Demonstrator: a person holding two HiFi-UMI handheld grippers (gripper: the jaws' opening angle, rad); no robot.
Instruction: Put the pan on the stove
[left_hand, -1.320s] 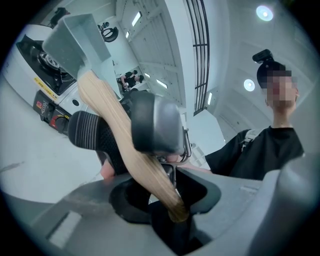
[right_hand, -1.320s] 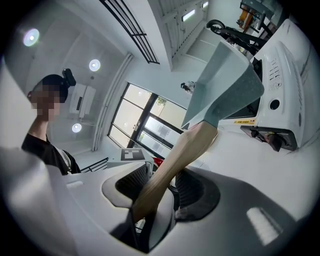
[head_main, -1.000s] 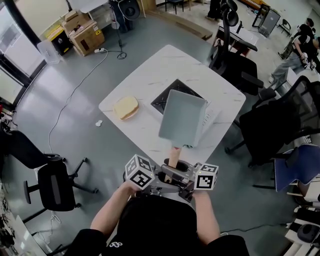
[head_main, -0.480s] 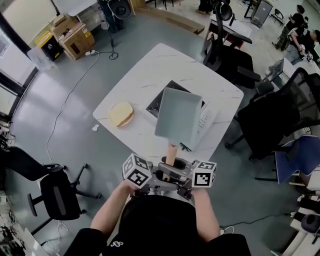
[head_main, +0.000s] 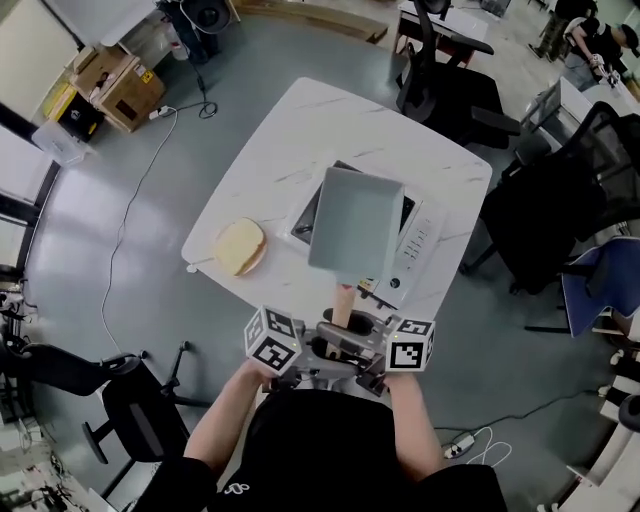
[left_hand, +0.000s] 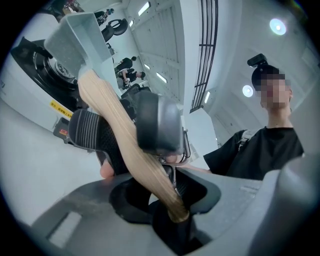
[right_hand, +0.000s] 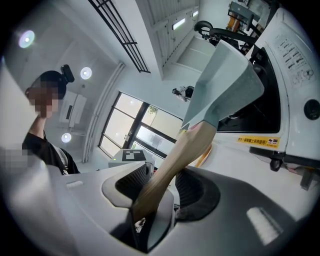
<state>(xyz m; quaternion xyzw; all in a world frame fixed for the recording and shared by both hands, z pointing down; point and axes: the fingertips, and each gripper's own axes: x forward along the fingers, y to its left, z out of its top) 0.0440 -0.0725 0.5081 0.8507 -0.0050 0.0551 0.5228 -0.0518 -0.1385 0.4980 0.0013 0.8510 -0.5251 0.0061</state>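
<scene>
The only writing is a yellow label on the stove's white front, its print too small to read. The left gripper and right gripper are each clenched on the pan's wooden handle, holding the grey pan in the air over the stove on the table. Against a second ago the pan covers more of the black stove top, while the bread lies left of the stove as before.

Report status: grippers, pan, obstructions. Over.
Grippers: left gripper and right gripper both shut on the handle. Task item: pan over the stove, apparently not down. Bread aside on the table, clear of stove.
</scene>
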